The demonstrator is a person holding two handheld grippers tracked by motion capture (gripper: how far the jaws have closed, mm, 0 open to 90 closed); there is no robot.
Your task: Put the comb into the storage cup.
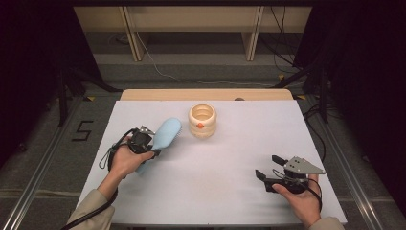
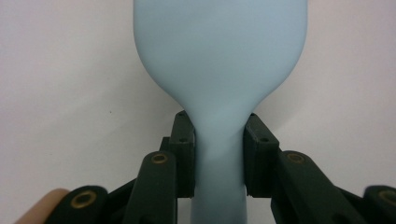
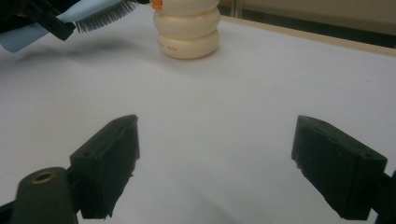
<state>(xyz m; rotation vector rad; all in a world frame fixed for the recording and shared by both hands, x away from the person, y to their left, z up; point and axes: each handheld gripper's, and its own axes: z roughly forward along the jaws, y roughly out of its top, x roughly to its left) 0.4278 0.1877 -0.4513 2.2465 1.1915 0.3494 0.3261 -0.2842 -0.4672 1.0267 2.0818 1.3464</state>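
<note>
Fingers of the left gripper are clamped on the narrow neck of the pale blue hairbrush, one black pad on each side, just where the handle widens into the head. From the ribbed cream holder standing toward the far middle of the white table, the brush sits just to its left, lifted off the table and slanting up toward it, bristles turned to the holder's side.

What worries me is that grip. The neck is smooth and tapered, so I reckon the brush could swivel or slide between the pads if the hand tips it. And the head looks broad against the holder's opening; coming in at a slant, it might catch the rim and knock the light holder over or shove it away.

Nearer the person and well to the right of the holder, the right gripper rests low with its jaws spread wide on nothing, too far off to steady the holder.
</note>
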